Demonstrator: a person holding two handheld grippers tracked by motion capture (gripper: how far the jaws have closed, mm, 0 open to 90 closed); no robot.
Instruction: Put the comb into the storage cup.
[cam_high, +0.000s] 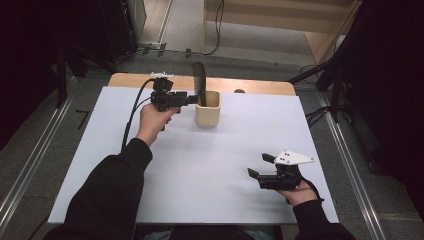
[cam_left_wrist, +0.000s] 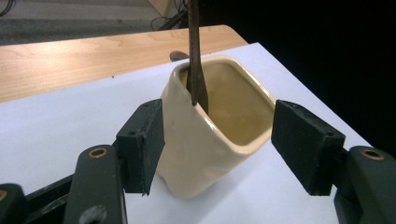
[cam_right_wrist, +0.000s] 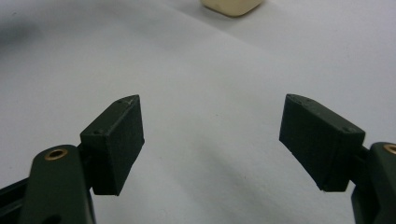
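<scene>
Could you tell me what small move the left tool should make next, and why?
Probably ease straight back from the cream cup. The left tool stands open around it, no pad pressing, and the dark utensil already stands inside, leaning on the rim.

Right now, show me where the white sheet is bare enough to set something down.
Bare sheet runs between the cream cup and the right gripper, and along the sheet's left side beside the sleeve. It is crowded at the cup, where the left gripper sits beside its dark utensil.
</scene>
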